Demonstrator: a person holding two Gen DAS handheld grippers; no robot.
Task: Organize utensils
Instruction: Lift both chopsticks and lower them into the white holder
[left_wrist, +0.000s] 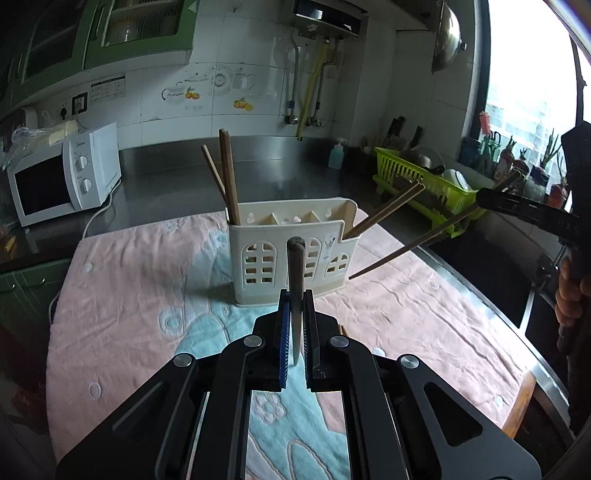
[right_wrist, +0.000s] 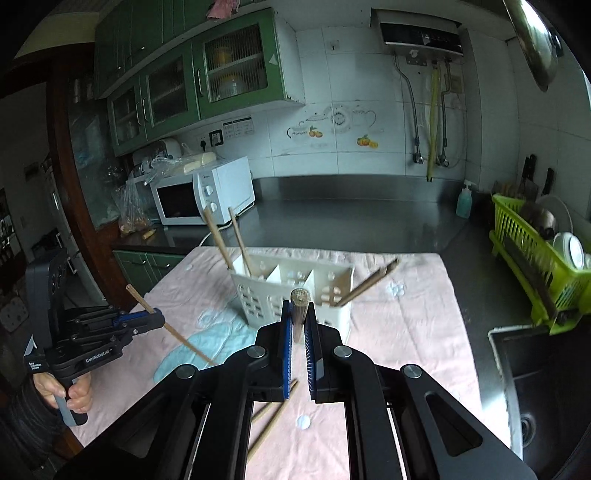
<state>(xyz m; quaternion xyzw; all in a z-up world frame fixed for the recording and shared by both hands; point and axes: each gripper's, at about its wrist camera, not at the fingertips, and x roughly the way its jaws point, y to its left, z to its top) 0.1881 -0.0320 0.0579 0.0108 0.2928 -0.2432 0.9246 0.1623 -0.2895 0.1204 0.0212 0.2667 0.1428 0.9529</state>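
A cream utensil holder (left_wrist: 291, 254) stands on the pink and blue cloth (left_wrist: 129, 295); it also shows in the right wrist view (right_wrist: 295, 295). Two chopsticks (left_wrist: 227, 177) lean in its left compartment and two more (left_wrist: 384, 214) in its right end. My left gripper (left_wrist: 295, 295) is shut on a chopstick (left_wrist: 295, 273) in front of the holder. My right gripper (right_wrist: 298, 310) is shut on another chopstick (right_wrist: 298, 314); in the left wrist view this gripper (left_wrist: 484, 199) holds it (left_wrist: 406, 247) slanting down at the holder's right. The left gripper (right_wrist: 157, 318) appears at the left in the right wrist view.
Two loose chopsticks (right_wrist: 273, 417) lie on the cloth near me. A white microwave (left_wrist: 62, 173) stands at the left on the steel counter (left_wrist: 288, 173). A green dish rack (right_wrist: 535, 262) and a sink (right_wrist: 546, 387) are at the right. A soap bottle (left_wrist: 336, 153) stands at the back.
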